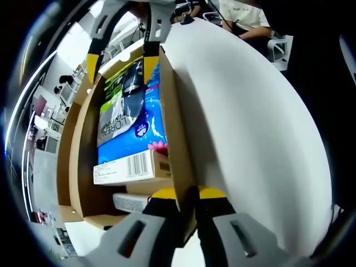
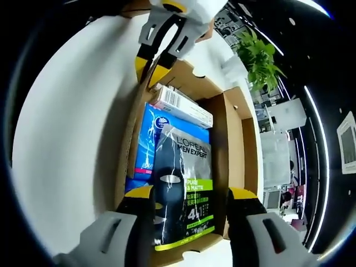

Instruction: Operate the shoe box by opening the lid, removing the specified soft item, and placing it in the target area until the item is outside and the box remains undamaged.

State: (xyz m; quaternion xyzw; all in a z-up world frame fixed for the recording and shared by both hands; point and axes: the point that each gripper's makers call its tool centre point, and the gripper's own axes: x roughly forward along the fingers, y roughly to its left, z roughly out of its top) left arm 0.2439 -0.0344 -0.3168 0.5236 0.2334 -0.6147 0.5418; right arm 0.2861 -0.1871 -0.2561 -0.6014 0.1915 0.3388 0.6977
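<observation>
The box [image 1: 83, 167] lay open on the white worktop [image 1: 250, 128], its brown cardboard walls standing up around the goods inside. In the left gripper view my left gripper [image 1: 186, 200] was clenched on the box's near wall, the yellow-tipped jaws pressed close together with the cardboard edge between them. Inside lay a blue pack [image 1: 133, 119] with a barcode end toward me, a dark sachet [image 1: 125, 83] on top of it, and a small white carton [image 1: 130, 201] tucked at the near end. At the far end of the box my right gripper [image 1: 119, 55] reached in, one jaw on each side of the sachet. In the right gripper view that same right gripper [image 2: 189, 203] had its jaws spread wide on either side of the sachet [image 2: 183, 183], which was printed with a dark face and a green band; I could not tell whether the jaws touched it. The sachet lay inside the box [image 2: 233, 139], over the blue pack [image 2: 147, 139], with the white carton [image 2: 181, 105] beyond. My left gripper [image 2: 153, 64] pinched the far wall. A potted plant [image 2: 258, 55] stood past the worktop [image 2: 72, 122].
</observation>
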